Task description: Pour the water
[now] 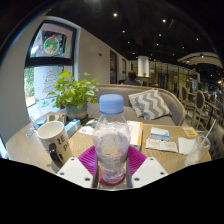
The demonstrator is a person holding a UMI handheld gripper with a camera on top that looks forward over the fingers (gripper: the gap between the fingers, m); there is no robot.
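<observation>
**Bottle sits between the fingers, grip not confirmed**

Clear plastic water bottle with a pale blue screw cap (pixel 111 138) stands upright, dead centre between the two fingers of the hand-held gripper (pixel 111 168). Magenta pads (pixel 90 160) show on both sides of the bottle's lower body, very close to it. Can't tell whether both pads actually press on the plastic or whether a sliver of gap is left, so grip state is unknown. The bottle's base is hidden behind the fingers; can't tell if it rests on the light wooden tabletop (pixel 25 148).

Around it:
- White ceramic mug with dark lettering (pixel 55 141) left of the bottle, near it but apart.
- Leafy green potted plant (pixel 74 94) beyond the mug, further back.
- Small white packets with blue print (pixel 160 138) right of the bottle, lying flat on the tabletop.
- Grey sofa with a zigzag-pattern cushion (pixel 150 102) beyond the tabletop.
- Framed screen on the wall (pixel 53 44) above the plant.
</observation>
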